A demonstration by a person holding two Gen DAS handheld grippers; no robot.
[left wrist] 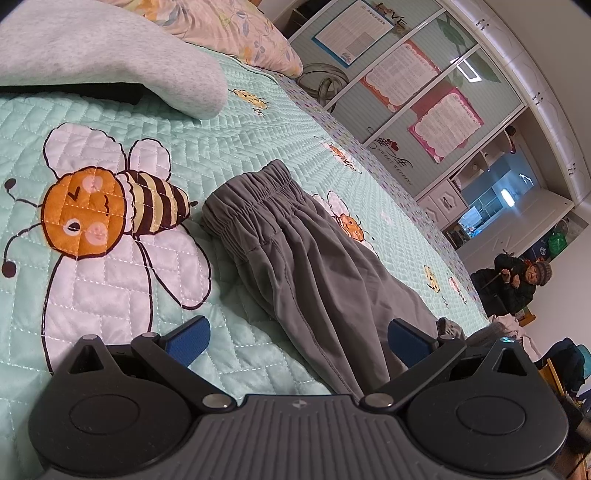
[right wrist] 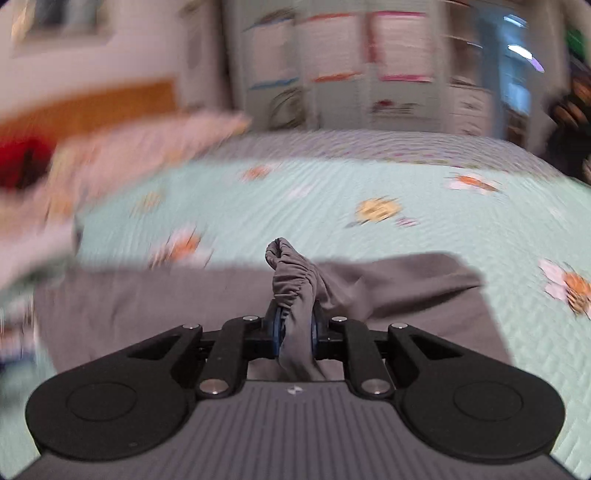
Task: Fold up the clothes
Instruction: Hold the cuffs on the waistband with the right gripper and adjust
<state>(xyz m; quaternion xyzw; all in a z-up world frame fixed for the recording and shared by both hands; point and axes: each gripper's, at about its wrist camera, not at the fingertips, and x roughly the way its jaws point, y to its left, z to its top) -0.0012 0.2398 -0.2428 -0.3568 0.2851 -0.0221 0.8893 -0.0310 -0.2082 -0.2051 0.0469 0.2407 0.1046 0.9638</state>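
A pair of grey trousers (left wrist: 314,266) lies on a mint-green quilted bedspread (left wrist: 229,147) printed with bees and flowers, its gathered elastic waistband (left wrist: 251,192) at the far end and the legs running toward the near right of the left wrist view. The left gripper (left wrist: 297,341) hangs low over the near part of the trousers with its blue-padded fingers (left wrist: 188,339) spread wide, one over bare quilt on the left, the other at the right over the grey cloth; nothing is held between them. A large embroidered bee (left wrist: 103,210) sits on the quilt to the left of the waistband. At the far left lies a pale grey fleecy garment (left wrist: 110,55), and beyond it a floral pillow (left wrist: 229,29). Past the far edge of the bed stands a wardrobe (left wrist: 424,92) with printed sheets stuck to its doors, and at the far right a person in a dark coat and knitted hat (left wrist: 517,284) is seated. The right wrist view is smeared by motion blur, but the right gripper (right wrist: 295,330) is sharp: its fingers are pressed together on a bunched, elasticated edge of the grey trousers, a twisted tuft of which stands up just past the fingertips, while the rest of the cloth spreads flat on the quilt to left and right.
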